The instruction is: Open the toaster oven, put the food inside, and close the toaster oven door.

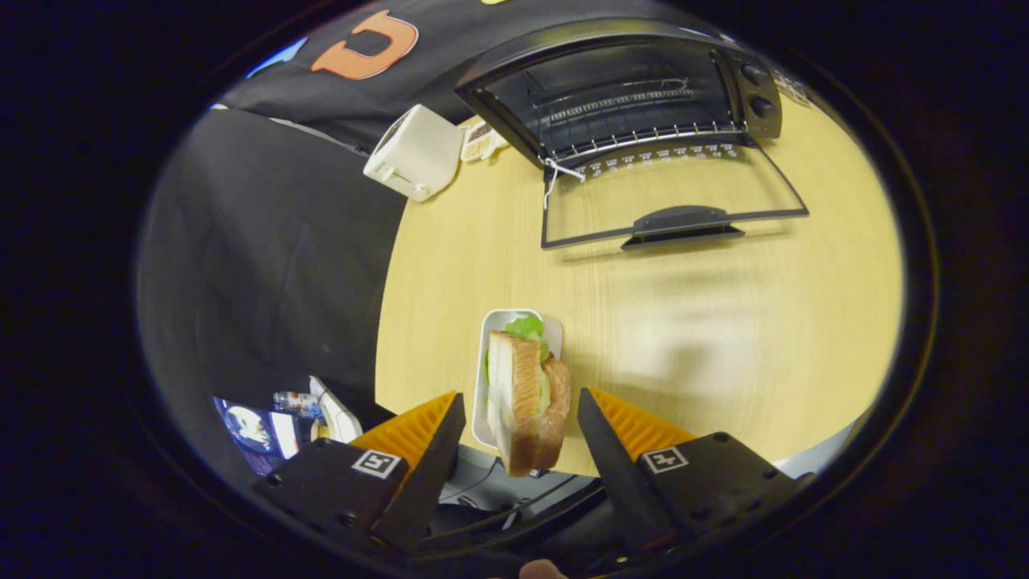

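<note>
A sandwich (526,402) with toasted bread and green lettuce stands on edge in a small white tray (492,326) at the near edge of the wooden table (707,338). My gripper (521,396) is open, one finger on each side of the sandwich. Small gaps show between its fingertips and the bread. Beyond them, across the table, the black toaster oven (748,88) stands open. Its glass door (683,189) lies folded down flat with the handle (683,221) toward me. A wire rack (635,104) shows inside the cavity.
A white boxy appliance (414,153) sits left of the oven near the table's left edge, with a small packet (482,141) behind it. Black cloth hangs left of the table. A white string (555,173) dangles at the door's left hinge.
</note>
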The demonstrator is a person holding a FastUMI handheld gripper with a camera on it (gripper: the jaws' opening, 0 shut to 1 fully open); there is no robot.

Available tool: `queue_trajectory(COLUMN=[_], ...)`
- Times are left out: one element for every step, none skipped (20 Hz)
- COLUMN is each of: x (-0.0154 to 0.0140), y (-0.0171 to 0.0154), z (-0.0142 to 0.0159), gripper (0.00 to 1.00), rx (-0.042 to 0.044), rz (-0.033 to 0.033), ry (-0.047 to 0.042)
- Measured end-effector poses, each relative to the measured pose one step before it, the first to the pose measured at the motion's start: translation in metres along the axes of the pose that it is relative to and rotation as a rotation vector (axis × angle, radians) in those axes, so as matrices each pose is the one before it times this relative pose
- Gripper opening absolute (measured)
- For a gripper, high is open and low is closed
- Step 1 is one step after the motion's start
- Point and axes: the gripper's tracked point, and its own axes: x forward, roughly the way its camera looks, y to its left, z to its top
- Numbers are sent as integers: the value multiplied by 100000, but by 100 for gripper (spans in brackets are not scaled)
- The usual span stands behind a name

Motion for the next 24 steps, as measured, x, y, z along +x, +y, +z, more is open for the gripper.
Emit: queue_trajectory(x=[269,326,387,172,51,-23,-53,-263,-249,-186,-300,-312,-381,-381,-461,-445,-392,-431,-415,-393,-478,-528,-553,-660], y=[91,1,-77,-207,-69,69,251,171,59,72,187,325,277,258,259,283,324,278,317,266,307,163,101,152], z=[-143,-103,-62,121,131,159,-80,19,7,224,134,188,122,162,78,136,4,276,182,228,225,371,590,791], gripper=[91,84,82,75,69,59,52,46,42,39,38,36,35,34,34,34,33,33,33,33,33,33,33,33], rx=[1275,1184,620,121,418,1243,1940,960,-1163,-2133,-1730,-532,377,526,558,220,55,-26,141,927,1260,738,-71,-53], rz=[640,223,-251,-529,-26,921,1095,136,-128,-762,-114,761,814,818,1050,1307,1072,1033,1157,1364,1462,1043,1002,1360], ry=[1607,1229,1112,580,513,452,999,1940,225,-481,-585,-569,-634,-141,-639,-675,-729,-1156,-1212,-966,-1030,-1378,-2351,-3033])
